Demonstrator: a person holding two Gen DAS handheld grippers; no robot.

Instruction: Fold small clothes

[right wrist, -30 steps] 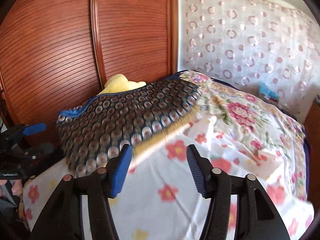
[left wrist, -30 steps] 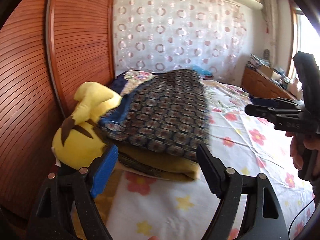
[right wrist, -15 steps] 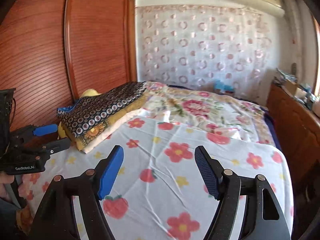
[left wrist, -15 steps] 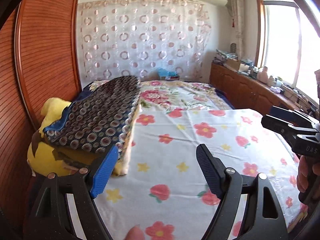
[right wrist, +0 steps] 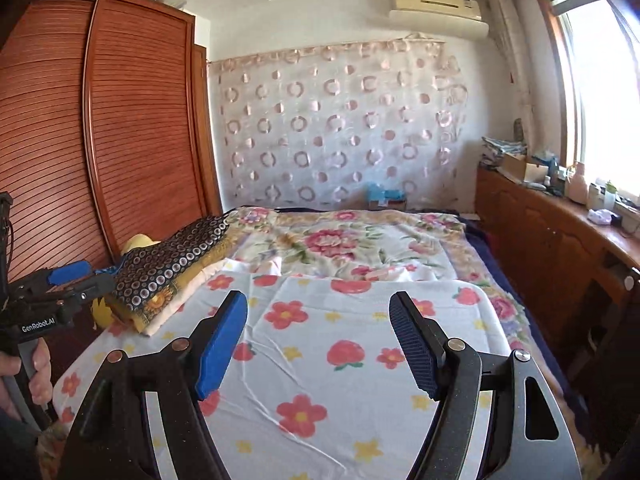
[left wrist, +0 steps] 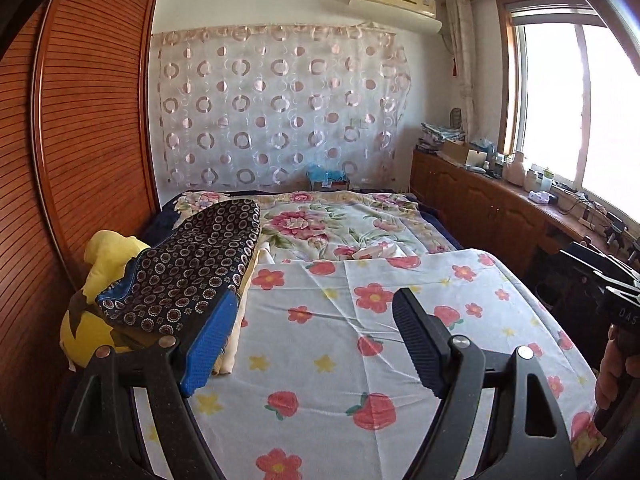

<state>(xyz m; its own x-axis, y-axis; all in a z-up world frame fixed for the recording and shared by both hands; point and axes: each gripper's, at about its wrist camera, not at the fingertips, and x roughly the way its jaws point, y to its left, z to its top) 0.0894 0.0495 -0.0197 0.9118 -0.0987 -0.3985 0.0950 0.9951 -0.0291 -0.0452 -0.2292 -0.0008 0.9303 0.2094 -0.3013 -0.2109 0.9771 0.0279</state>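
Along the left wall we note a louvred wooden wardrobe (left wrist: pixel 92 128) with its doors closed. Against its foot, at the left edge of the bed (left wrist: pixel 532 292), sits a yellow plush toy (left wrist: pixel 104 264). Resting partly on that toy and partly on the bed we find the folded clothes (left wrist: pixel 188 268): a dark garment with a ring pattern lies on top of a yellow piece and a cream piece, all stacked flat.

Moving right, we see the left tool (left wrist: pixel 308 340) held above the strawberry-print sheet (left wrist: pixel 360 360); its jaws stand wide apart with nothing between them, and its blue pad sits just in front of the stack's near corner in the left wrist view; we cannot tell contact there. A flowered quilt (left wrist: pixel 320 224) covers the far half of the bed, behind the sheet.

Further right, the right tool (right wrist: pixel 316 340) hangs over the same sheet, well apart from the stack; its jaws have just been opening and now stand wide, with nothing between them. A hand (left wrist: pixel 612 368) grips its handle at the right edge of the left wrist view.

On the far wall we record a ring-patterned curtain (left wrist: pixel 280 108), and along the right wall a wooden tabletop (right wrist: pixel 580 216) crowded with small articles below the window (left wrist: pixel 580 92).
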